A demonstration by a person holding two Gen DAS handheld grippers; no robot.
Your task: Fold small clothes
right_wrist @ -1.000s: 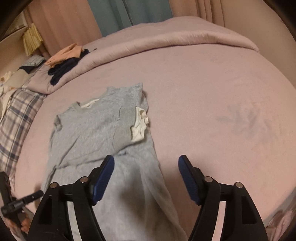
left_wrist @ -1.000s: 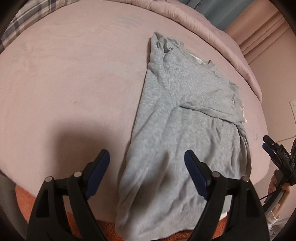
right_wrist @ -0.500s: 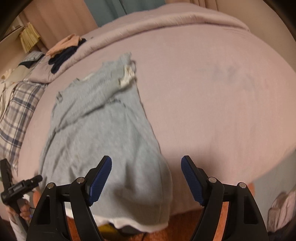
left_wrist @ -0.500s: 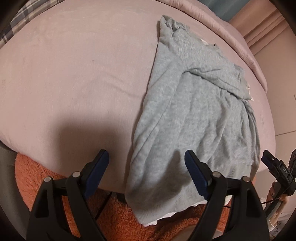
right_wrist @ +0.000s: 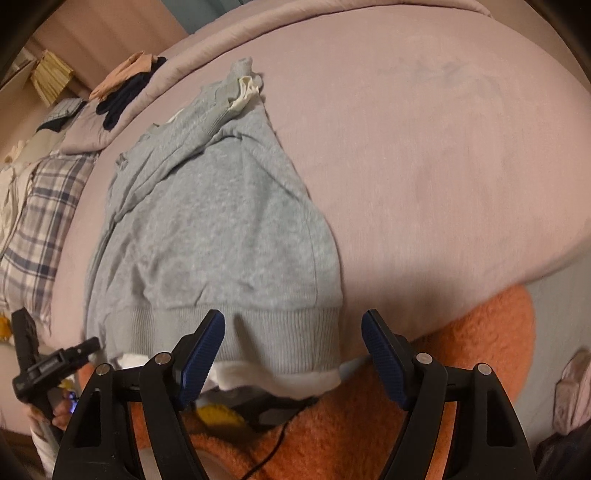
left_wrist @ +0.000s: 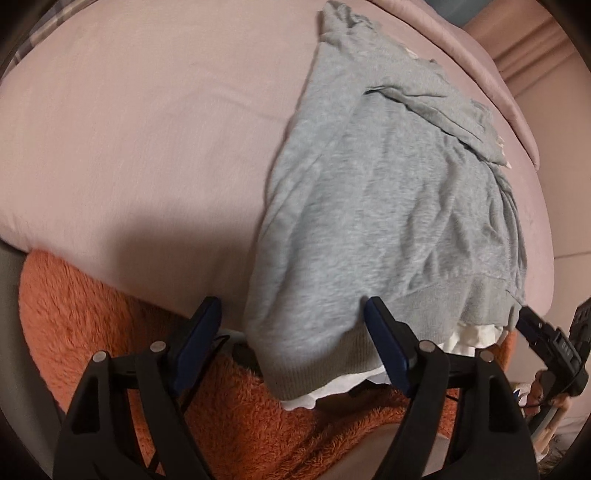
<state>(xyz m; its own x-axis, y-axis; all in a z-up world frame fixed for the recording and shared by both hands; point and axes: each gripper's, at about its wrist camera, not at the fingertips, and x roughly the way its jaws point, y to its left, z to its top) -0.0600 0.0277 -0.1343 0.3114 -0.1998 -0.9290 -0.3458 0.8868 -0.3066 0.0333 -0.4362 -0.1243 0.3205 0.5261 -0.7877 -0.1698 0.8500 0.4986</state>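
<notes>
So the bed (left_wrist: 129,129) takes up most of both views, covered in a plain pink sheet, with a rolled pink duvet (right_wrist: 258,22) along the far edge. Below the near edge there's a fuzzy orange rug (left_wrist: 92,314) on the floor.

The sweater (left_wrist: 388,221) is grey, lying flat-ish on the bed with its neck end pointing away and the ribbed hem (right_wrist: 258,328) hanging just over the near edge. One sleeve is folded across the chest, cuff showing some white lining. A white layer (right_wrist: 280,380) peeks out under the hem too. The body is a bit rumpled, with creases running lengthwise.

On the left in the right wrist view there's a plaid cloth (right_wrist: 40,206), and further back a small pile of clothes (right_wrist: 125,85), peach and navy, sitting on the duvet.

Left gripper (left_wrist: 291,347): jaws spread wide and they've just been closing in a little, with the hem's left corner sitting between the blue pads but not pinched. Nothing grasped.

Right gripper (right_wrist: 293,350): also spread wide, not clamping anything. The hem's right corner lies between its pads, no pinch that I can see.

Each gripper shows up at the edge of the other's view, held by a hand (right_wrist: 55,410). A black cable (right_wrist: 273,443) runs across the rug.
</notes>
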